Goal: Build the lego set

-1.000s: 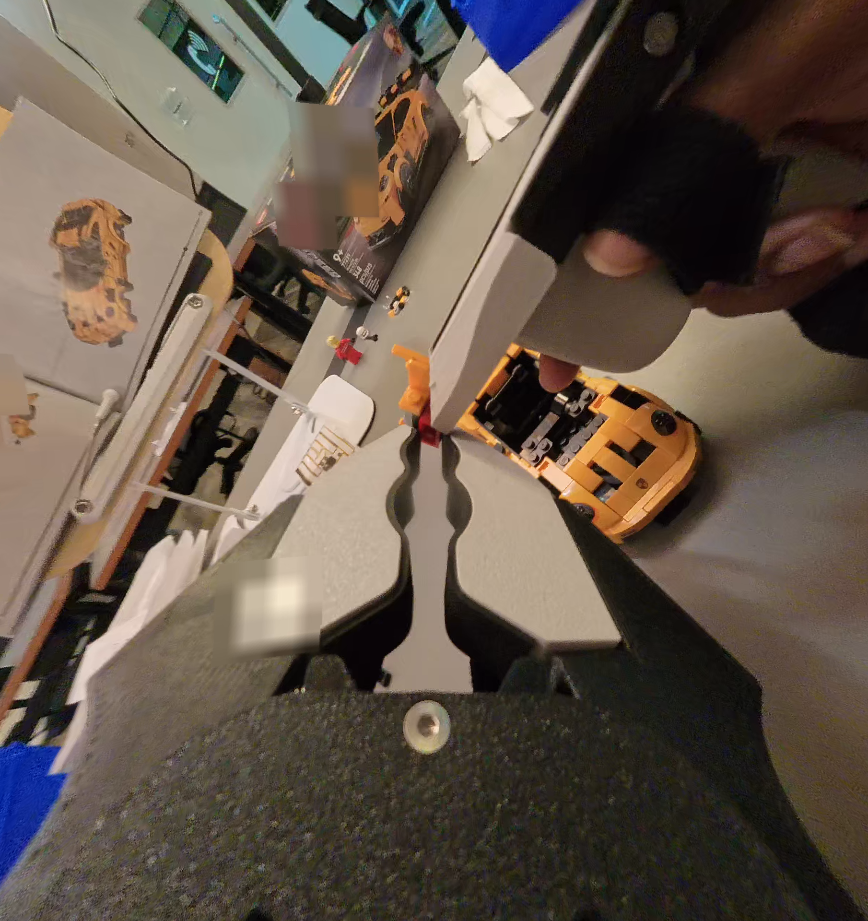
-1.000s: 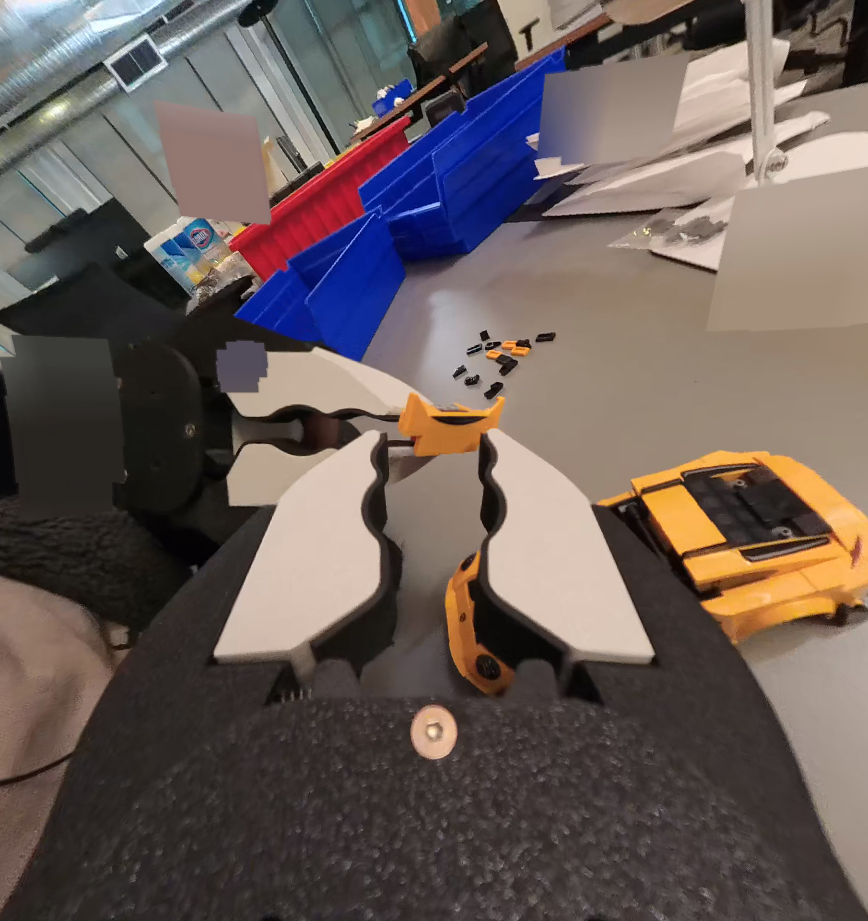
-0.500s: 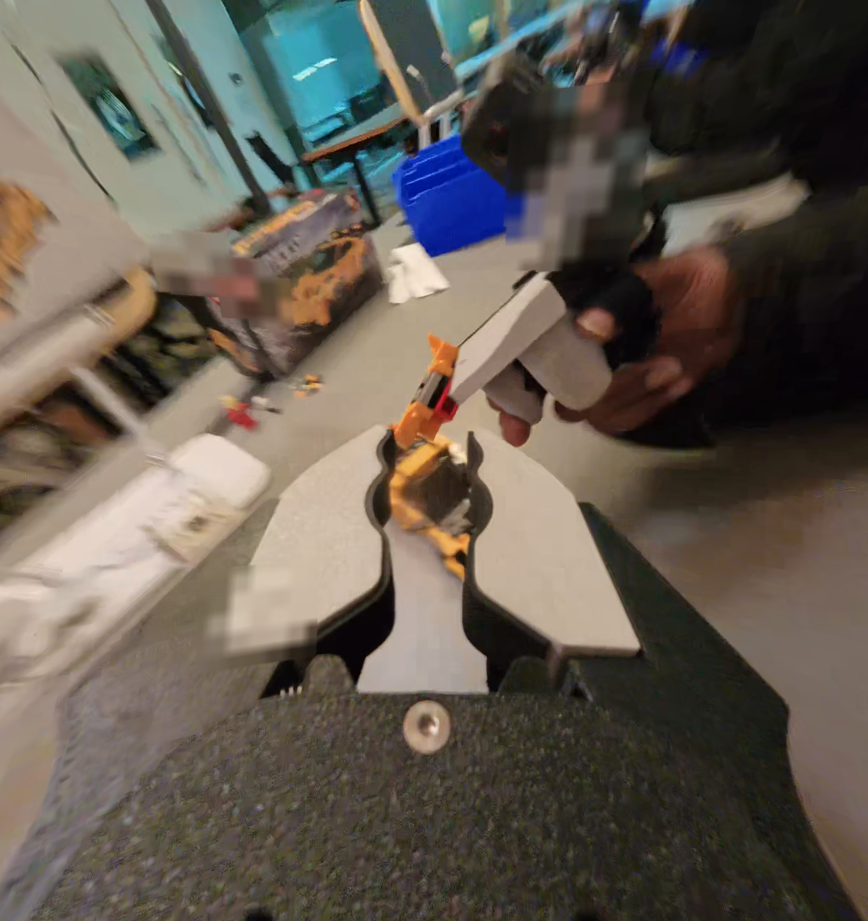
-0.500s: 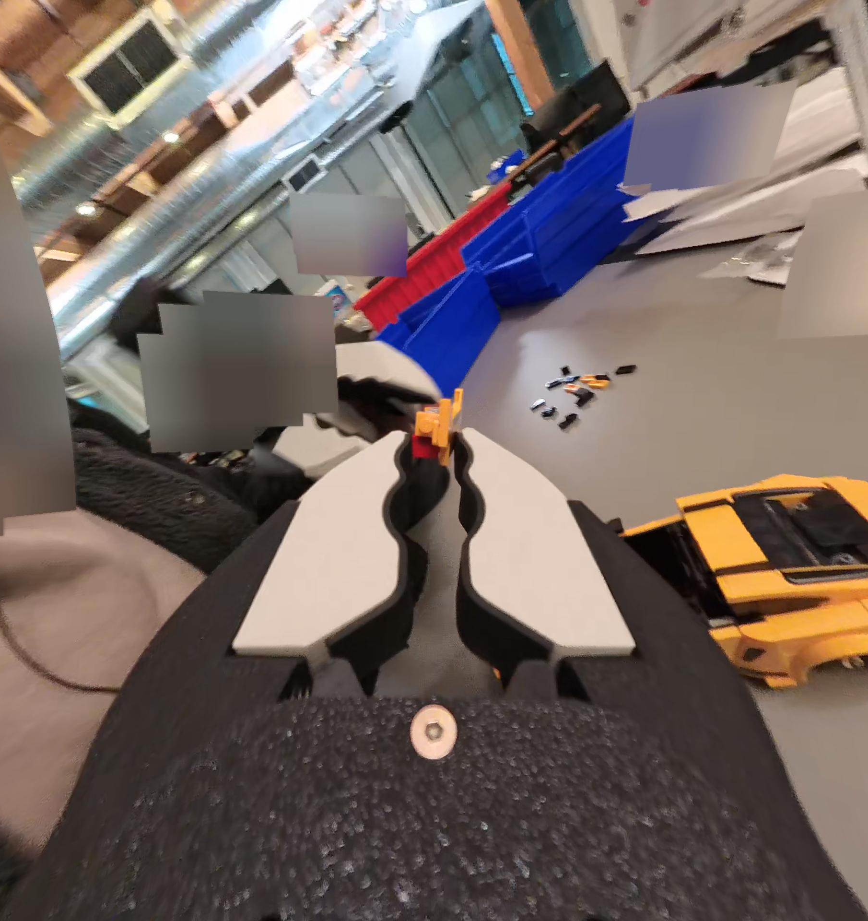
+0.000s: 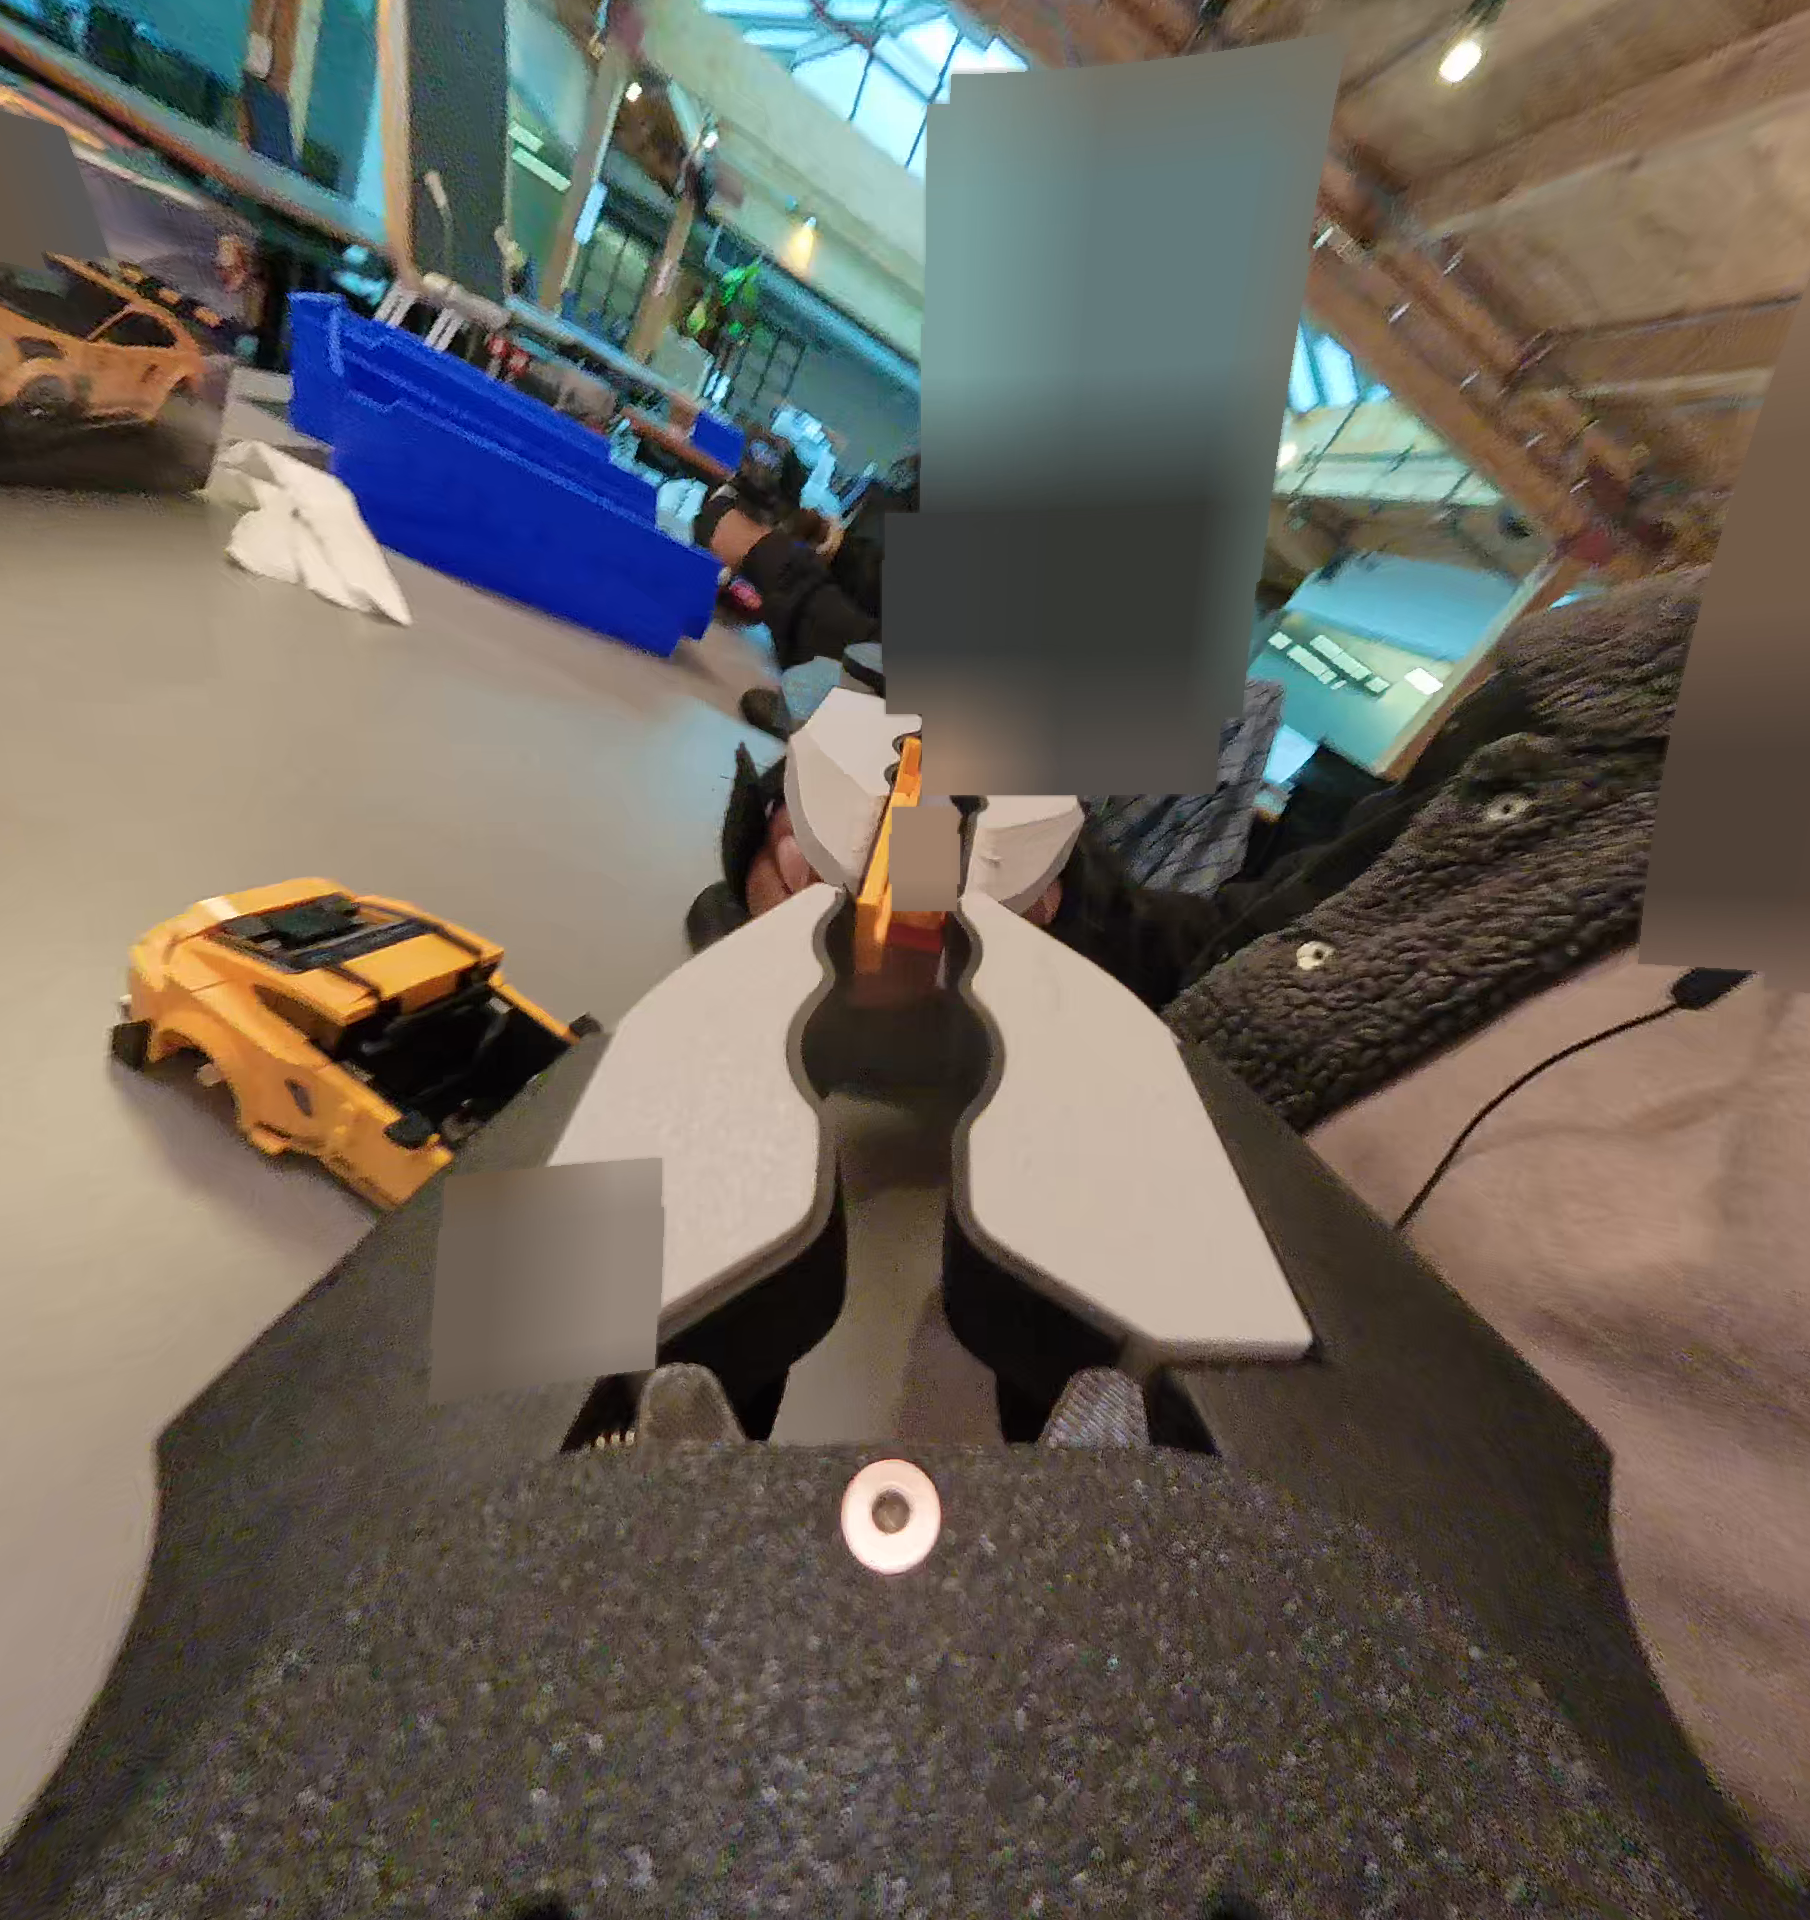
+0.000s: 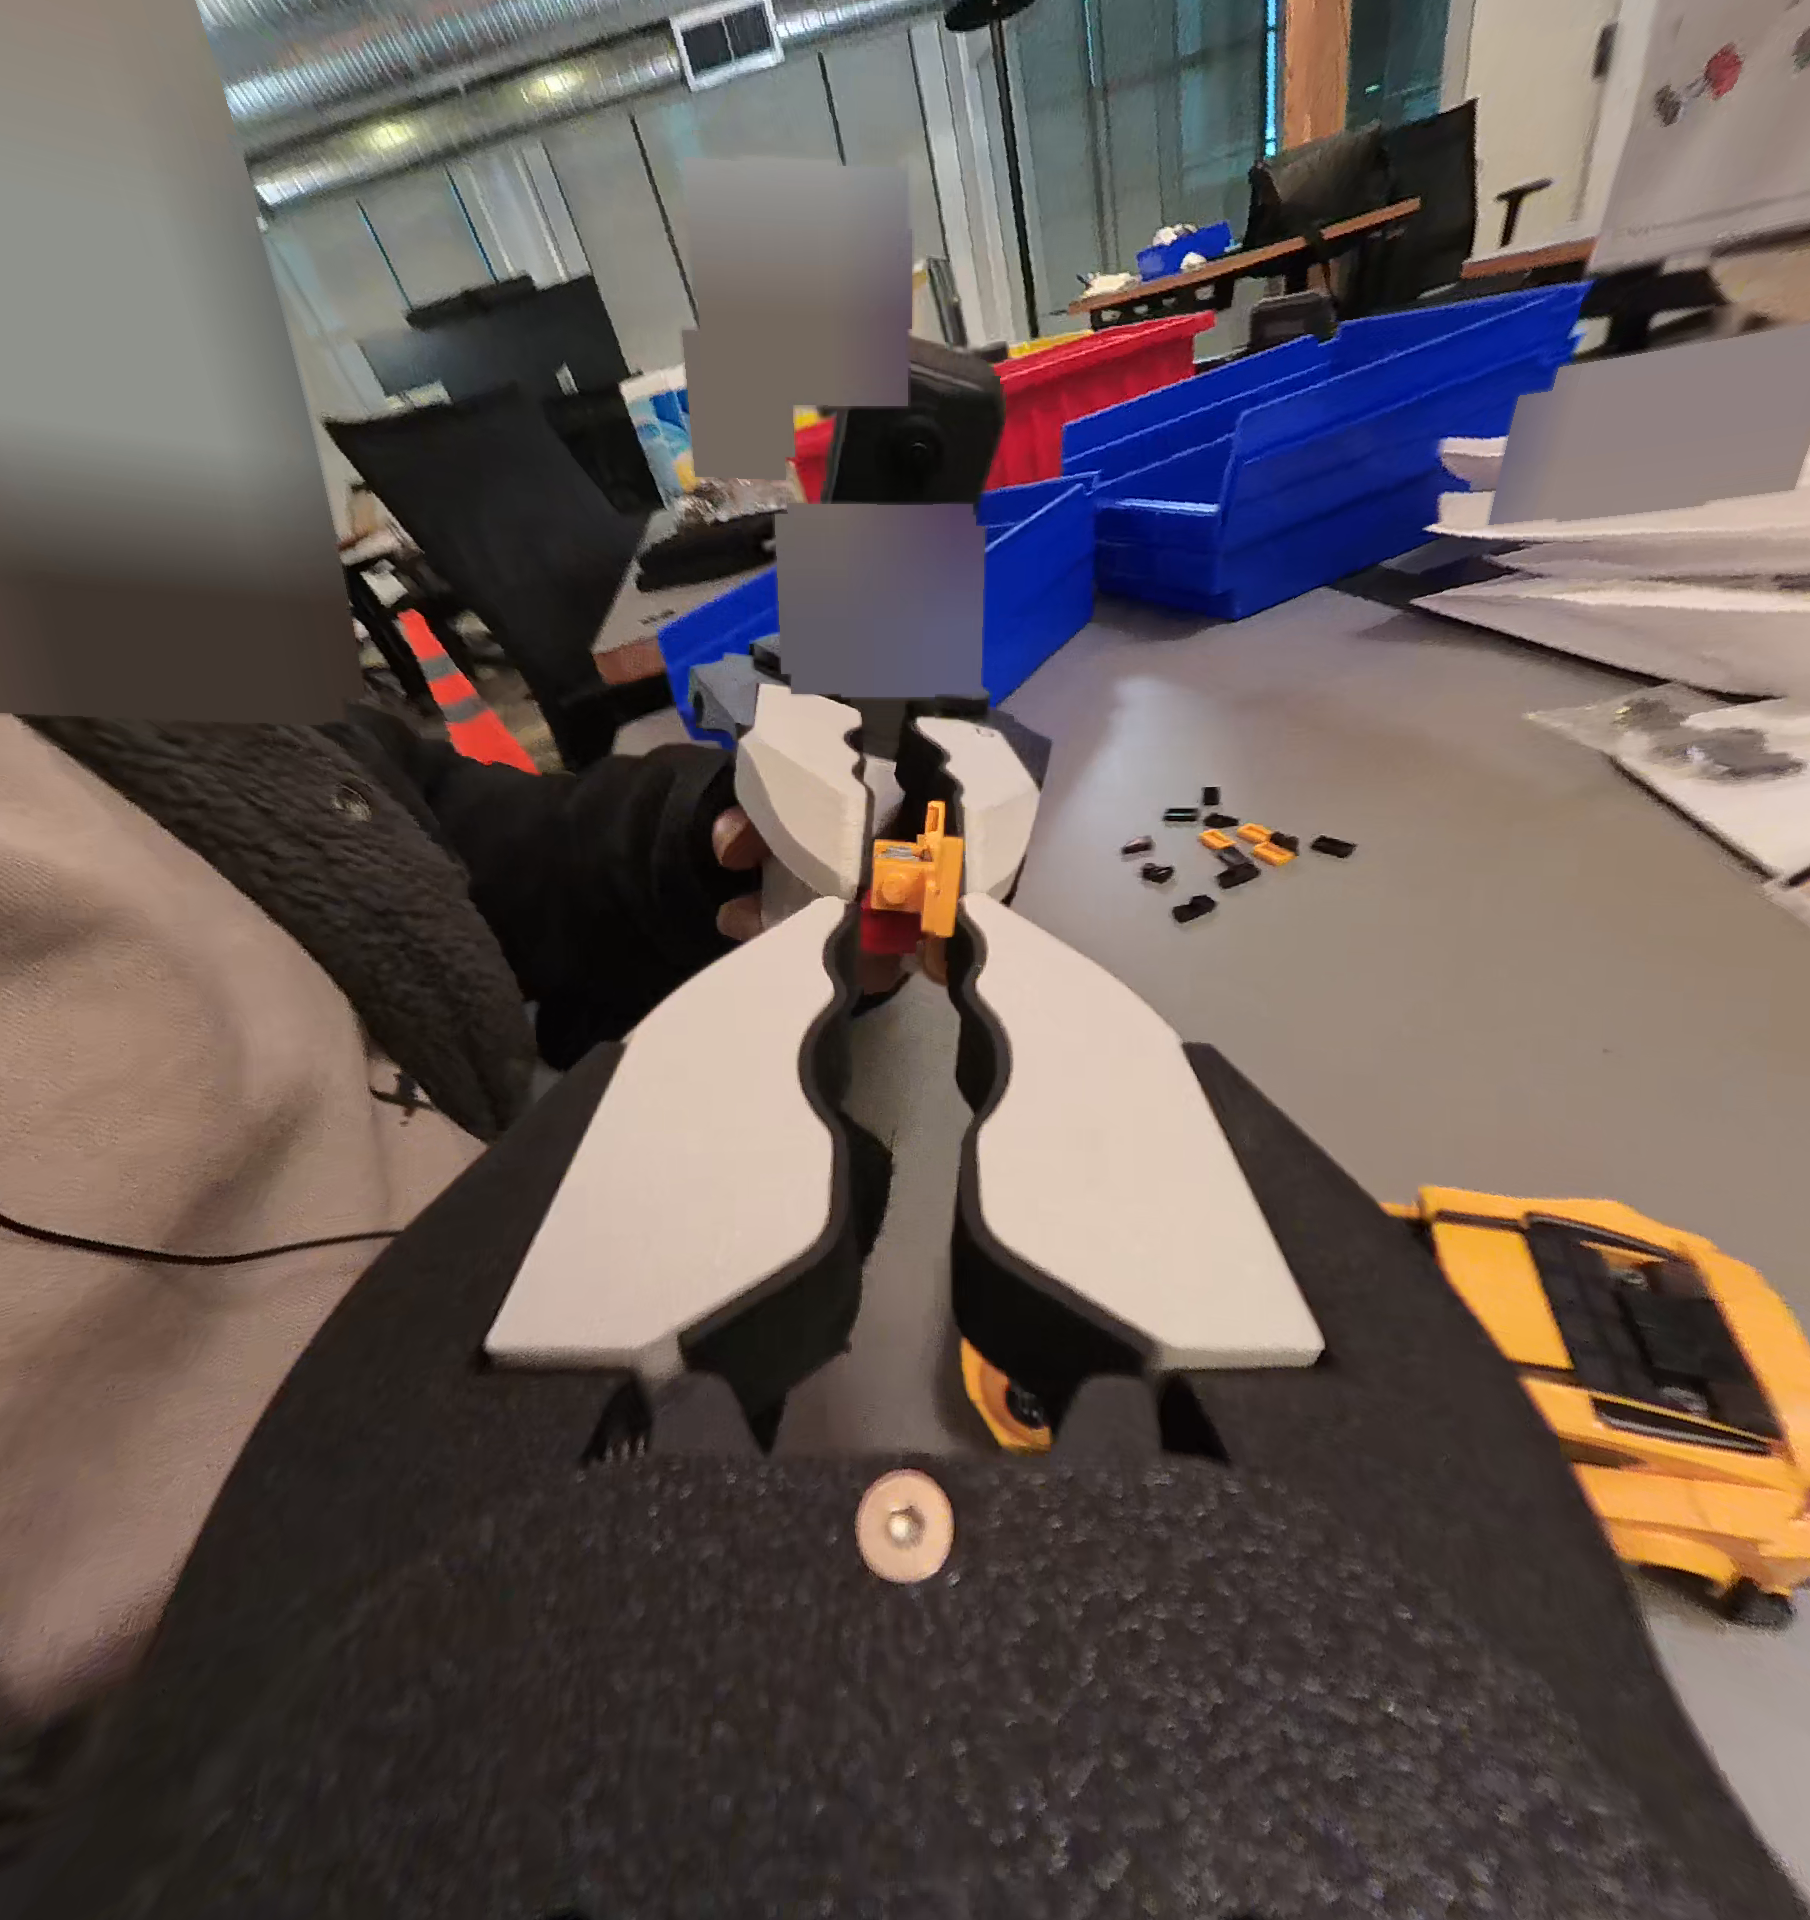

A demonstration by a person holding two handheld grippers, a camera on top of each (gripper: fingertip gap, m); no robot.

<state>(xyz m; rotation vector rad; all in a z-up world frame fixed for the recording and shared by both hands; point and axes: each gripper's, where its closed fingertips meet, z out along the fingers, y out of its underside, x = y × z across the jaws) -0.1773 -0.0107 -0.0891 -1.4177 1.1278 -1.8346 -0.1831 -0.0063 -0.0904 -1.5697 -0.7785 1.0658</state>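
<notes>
A small orange and red lego sub-assembly (image 5: 880, 904) is held in the air between both grippers, which face each other tip to tip. My left gripper (image 5: 899, 914) is shut on its red end. My right gripper (image 6: 901, 920) is shut on the same piece (image 6: 916, 878). Each gripper also shows in the other's view, the right (image 5: 906, 790) and the left (image 6: 896, 821). The part-built orange lego car (image 5: 298, 1029) stands on the grey table, to the left in the left wrist view and at the lower right in the right wrist view (image 6: 1628, 1371).
Several small black and orange loose pieces (image 6: 1233, 857) lie on the table. Blue bins (image 6: 1296, 499) and a red bin (image 6: 1098, 384) stand at the back. Papers and a plastic bag (image 6: 1690, 748) lie at the right. The person's beige-clad torso (image 6: 101, 1039) is close by. Less than 4 cm separates the two grippers' tips.
Both grippers have risen from beside the car and turned to face each other near the person's body. The right gripper, open a second ago, has closed on the piece.
</notes>
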